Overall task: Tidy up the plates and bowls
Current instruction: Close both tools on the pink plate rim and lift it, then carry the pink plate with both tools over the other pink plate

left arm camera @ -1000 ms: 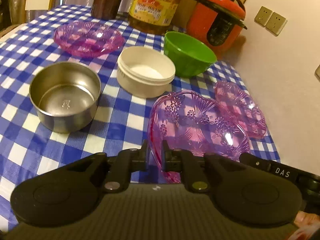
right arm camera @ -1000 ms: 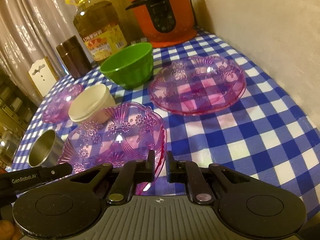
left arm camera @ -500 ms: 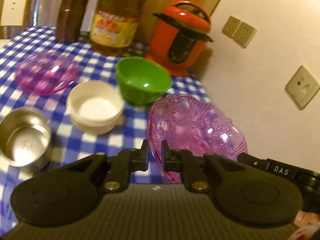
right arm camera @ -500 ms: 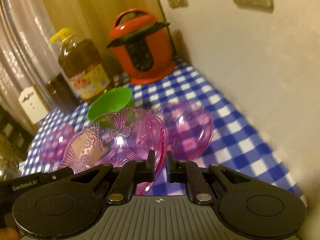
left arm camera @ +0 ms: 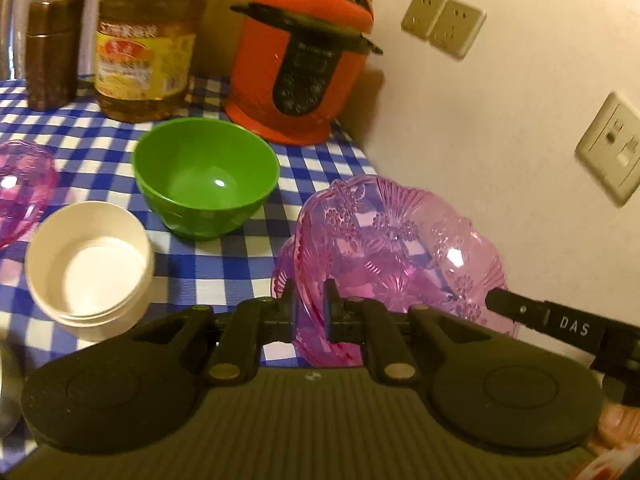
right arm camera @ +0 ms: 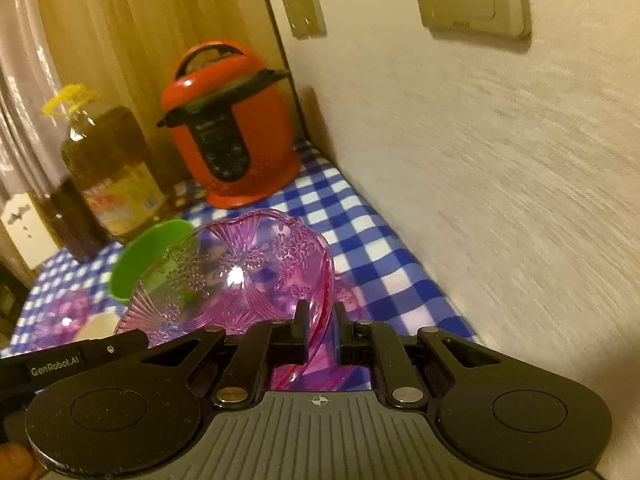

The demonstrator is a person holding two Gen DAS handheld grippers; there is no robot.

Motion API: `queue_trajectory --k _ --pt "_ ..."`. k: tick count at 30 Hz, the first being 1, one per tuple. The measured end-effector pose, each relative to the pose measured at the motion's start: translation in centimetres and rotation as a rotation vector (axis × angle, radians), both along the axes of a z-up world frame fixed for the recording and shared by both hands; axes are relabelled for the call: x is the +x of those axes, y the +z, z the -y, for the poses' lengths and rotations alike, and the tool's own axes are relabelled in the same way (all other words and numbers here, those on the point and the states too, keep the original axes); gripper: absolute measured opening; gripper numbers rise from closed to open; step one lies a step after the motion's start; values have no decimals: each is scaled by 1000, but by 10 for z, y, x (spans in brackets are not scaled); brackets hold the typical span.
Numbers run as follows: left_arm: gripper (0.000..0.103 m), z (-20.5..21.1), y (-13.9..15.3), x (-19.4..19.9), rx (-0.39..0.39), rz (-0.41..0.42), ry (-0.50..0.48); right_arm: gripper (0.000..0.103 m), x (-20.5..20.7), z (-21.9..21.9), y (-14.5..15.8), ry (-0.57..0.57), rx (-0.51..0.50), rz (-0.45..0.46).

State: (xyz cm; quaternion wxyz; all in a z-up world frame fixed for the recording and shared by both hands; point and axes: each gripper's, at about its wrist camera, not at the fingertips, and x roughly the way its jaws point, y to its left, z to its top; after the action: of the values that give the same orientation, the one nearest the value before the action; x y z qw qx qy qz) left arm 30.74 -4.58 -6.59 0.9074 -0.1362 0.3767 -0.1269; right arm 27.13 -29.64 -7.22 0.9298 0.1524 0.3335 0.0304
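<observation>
Both grippers are shut on one pink glass plate point(left arm camera: 392, 248), each on an opposite rim, holding it above the blue checked table. My left gripper point(left arm camera: 310, 300) pinches its left rim. My right gripper point(right arm camera: 320, 324) pinches its right rim point(right arm camera: 320, 280). A second pink plate point(left arm camera: 286, 276) lies on the cloth directly under the held one, partly hidden. A green bowl point(left arm camera: 206, 176), a white bowl point(left arm camera: 90, 256) and a third pink plate point(left arm camera: 22, 184) stand to the left. The rim of a steel bowl point(left arm camera: 6, 392) shows at the left edge.
A red pressure cooker point(left arm camera: 298, 56), an oil bottle point(left arm camera: 144, 40) and a brown jar point(left arm camera: 52, 52) stand at the back. The wall with sockets point(left arm camera: 444, 20) runs close along the table's right edge. The checked tablecloth point(right arm camera: 368, 240) shows between plate and wall.
Both grippers have carried the pink plate up and toward the right back, over the second pink plate by the wall. The steel bowl has slid almost out of the left view.
</observation>
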Motion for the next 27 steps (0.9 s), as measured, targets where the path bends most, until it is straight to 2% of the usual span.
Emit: queue_trajectory --k 9,27 --pt "12 15 -28 28 82 10 -55 11 32 -2 -35 12 -83 -34" --pt "15 30 -43 34 209 12 -83 12 41 -12 -58 40 -161 -54"
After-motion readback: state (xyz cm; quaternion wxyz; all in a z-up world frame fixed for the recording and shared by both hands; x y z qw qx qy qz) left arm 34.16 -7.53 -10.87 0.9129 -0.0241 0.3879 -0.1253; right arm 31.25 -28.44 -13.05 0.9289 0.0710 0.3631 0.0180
